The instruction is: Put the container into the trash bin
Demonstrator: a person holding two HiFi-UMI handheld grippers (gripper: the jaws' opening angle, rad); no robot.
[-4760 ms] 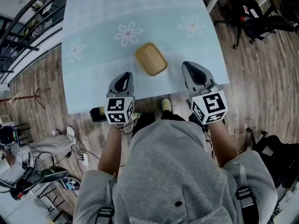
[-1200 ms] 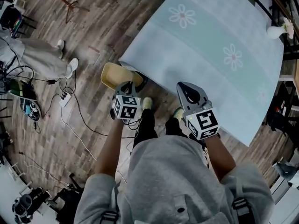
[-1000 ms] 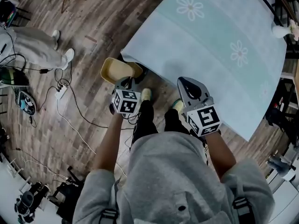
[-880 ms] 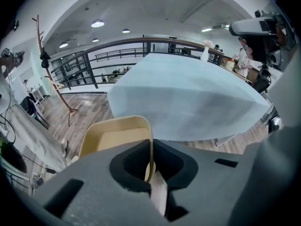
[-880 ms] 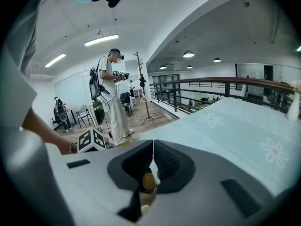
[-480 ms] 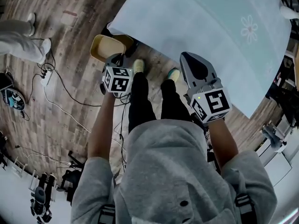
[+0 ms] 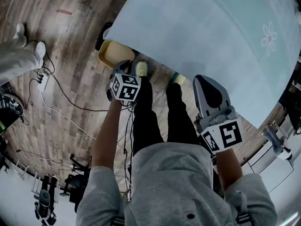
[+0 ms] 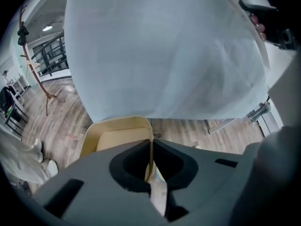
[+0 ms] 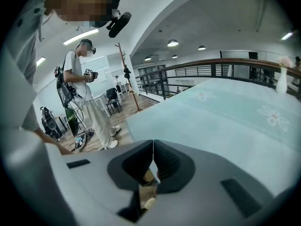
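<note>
The left claw [image 7: 122, 67] points steeply down beside the person's legs, and its jaws are clamped on the thin right-hand wall of the container [image 7: 112, 52], a pale yellow, shallow tub with rounded corners. In the left gripper view the left claw [image 8: 151, 144] pinches that wall edge-on, and the container [image 8: 115, 134] extends ahead of the jaws and to their left, open side toward the camera. Directly beyond the claw hangs the edge of the table [image 8: 164, 55], covered in a light blue cloth; the wooden floor [image 8: 66, 121] lies below the container. The container sits just off the table [image 7: 211, 32] edge, above the floor [image 7: 70, 79]. A dark object lies beyond the container at the cloth's edge; what it is cannot be told. The right claw [image 7: 201, 80] is well apart to the right, jaws together with nothing clamped. In the right gripper view the right claw [image 9: 153, 147] faces across the table [image 9: 225, 117], and a second person [image 9: 82, 93] stands ahead to its left
</note>
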